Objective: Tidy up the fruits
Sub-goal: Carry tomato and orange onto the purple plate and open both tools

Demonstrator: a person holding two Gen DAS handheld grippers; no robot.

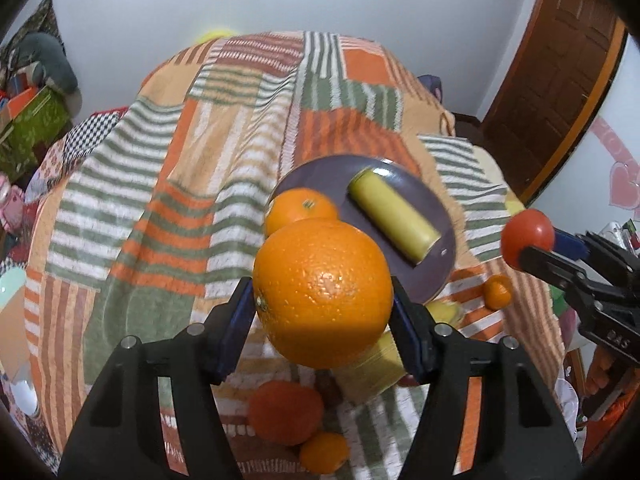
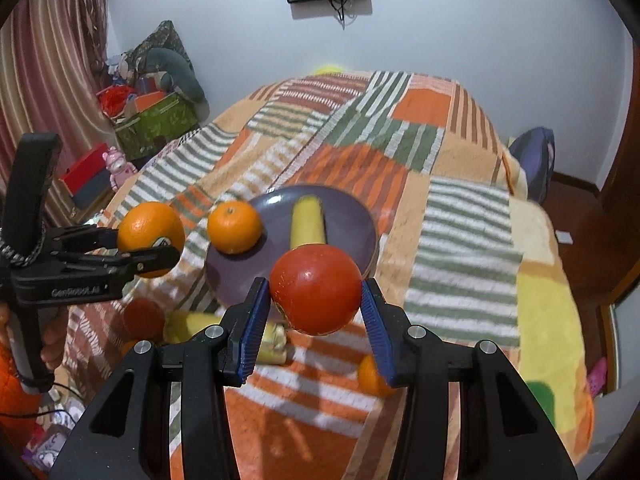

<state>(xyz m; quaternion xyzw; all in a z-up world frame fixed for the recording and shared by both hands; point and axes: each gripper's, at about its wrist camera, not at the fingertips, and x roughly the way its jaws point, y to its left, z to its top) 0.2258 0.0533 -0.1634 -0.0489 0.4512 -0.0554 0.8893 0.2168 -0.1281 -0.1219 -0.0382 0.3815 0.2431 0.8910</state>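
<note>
My left gripper [image 1: 322,300] is shut on a large orange [image 1: 323,292] and holds it above the bed, just short of the purple plate [image 1: 428,280]. It also shows in the right wrist view [image 2: 150,250], with the orange [image 2: 150,228]. My right gripper [image 2: 316,308] is shut on a red tomato [image 2: 316,290], held above the plate's near rim [image 2: 228,288]. The tomato also shows in the left wrist view [image 1: 527,242]. On the plate lie a yellow banana piece [image 1: 392,214] [image 2: 307,222] and a smaller orange [image 1: 300,208] [image 2: 235,226].
Loose fruit lies on the striped blanket [image 1: 140,200]: a red-orange fruit [image 1: 286,412], a small orange [image 1: 324,452], a mandarin [image 1: 497,292] and yellow banana pieces [image 1: 368,364] [image 2: 188,326]. Boxes [image 2: 154,120] and clutter stand left of the bed. A wooden door [image 1: 560,68] is at right.
</note>
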